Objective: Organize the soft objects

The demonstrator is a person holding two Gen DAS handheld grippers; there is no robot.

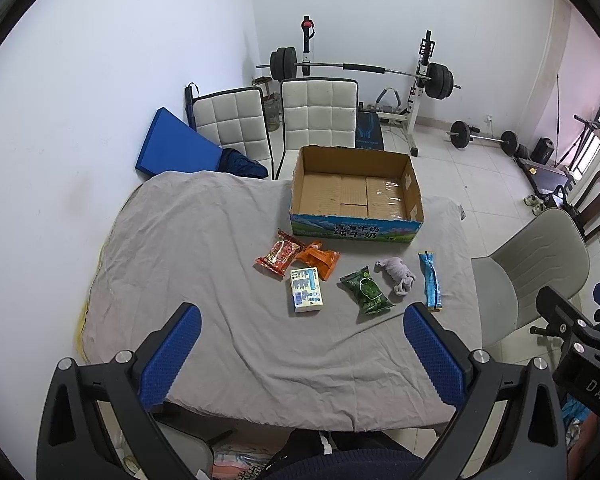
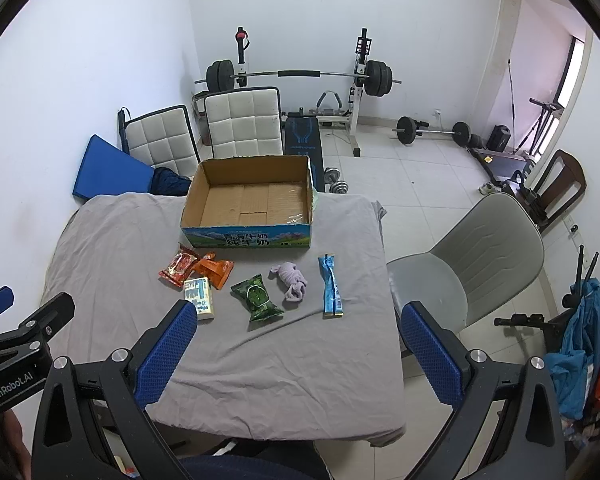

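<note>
Left wrist view: nothing's packed so far. The open brown cardboard box [image 1: 356,188] sits empty on the grey-sheeted desk [image 1: 188,240], and the left gripper [image 1: 300,356] hangs with fingers spread, holding nothing.

Right wrist view: the red snack packet [image 2: 179,269], green snack packet [image 2: 257,297], crumpled lilac cloth [image 2: 291,279] and long blue sachet [image 2: 331,289] lie in front of the box; the right gripper [image 2: 299,354] is wide open too.

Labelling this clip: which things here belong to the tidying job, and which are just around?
Job: cardboard box, red packet, orange packet, tissue pack, green packet, purple cloth, blue packet.
Around: barbell rack, white chairs, grey chair.
</note>
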